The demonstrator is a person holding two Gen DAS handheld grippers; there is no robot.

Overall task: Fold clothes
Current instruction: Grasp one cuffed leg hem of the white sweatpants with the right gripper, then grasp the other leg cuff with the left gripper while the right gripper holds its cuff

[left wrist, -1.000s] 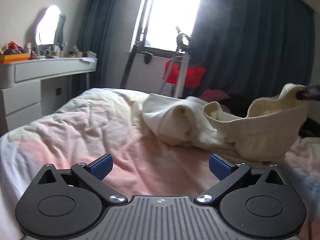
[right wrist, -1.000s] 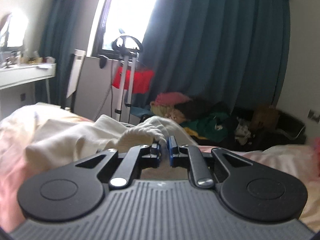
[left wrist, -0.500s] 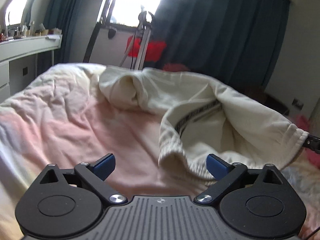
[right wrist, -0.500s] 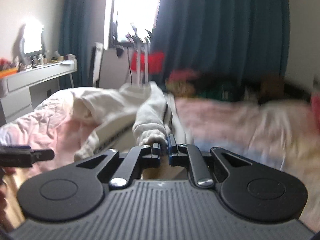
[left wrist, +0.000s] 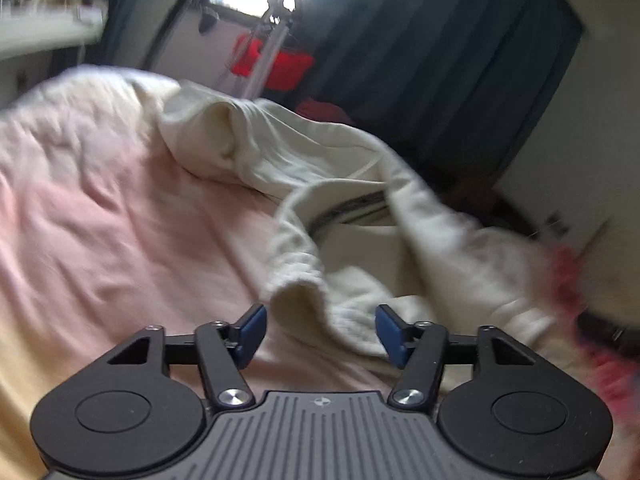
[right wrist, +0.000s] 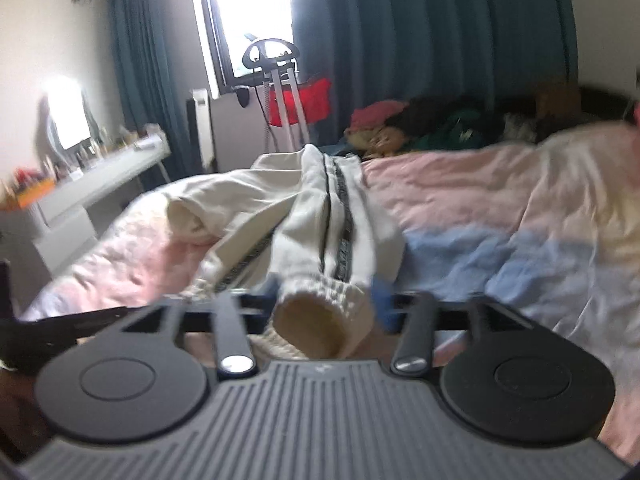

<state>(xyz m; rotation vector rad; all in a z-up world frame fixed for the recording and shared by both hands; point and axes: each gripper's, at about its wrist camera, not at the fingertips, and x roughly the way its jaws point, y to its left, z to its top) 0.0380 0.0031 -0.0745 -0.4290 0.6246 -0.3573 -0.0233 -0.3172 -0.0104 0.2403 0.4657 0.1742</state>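
Since the earlier frame, the right hand-held gripper (right wrist: 324, 304) is opening, releasing the cream trousers (right wrist: 320, 216) at frame centre on the bed (right wrist: 500, 200). The left hand-held gripper (left wrist: 318, 330) is closing around the waistband (left wrist: 298, 280), not yet clamped. Next: grip and fold.

Open pink bedding (left wrist: 120, 208) lay clear toward ten o'clock of the left gripper (left wrist: 318, 330), nothing standing on it. At twelve and one o'clock the heaped cream garment (left wrist: 360, 184) blocked the way. Beyond the bed a white stand (right wrist: 290, 100) and a clothes pile (right wrist: 440, 124) crowded the curtain (right wrist: 420, 28).
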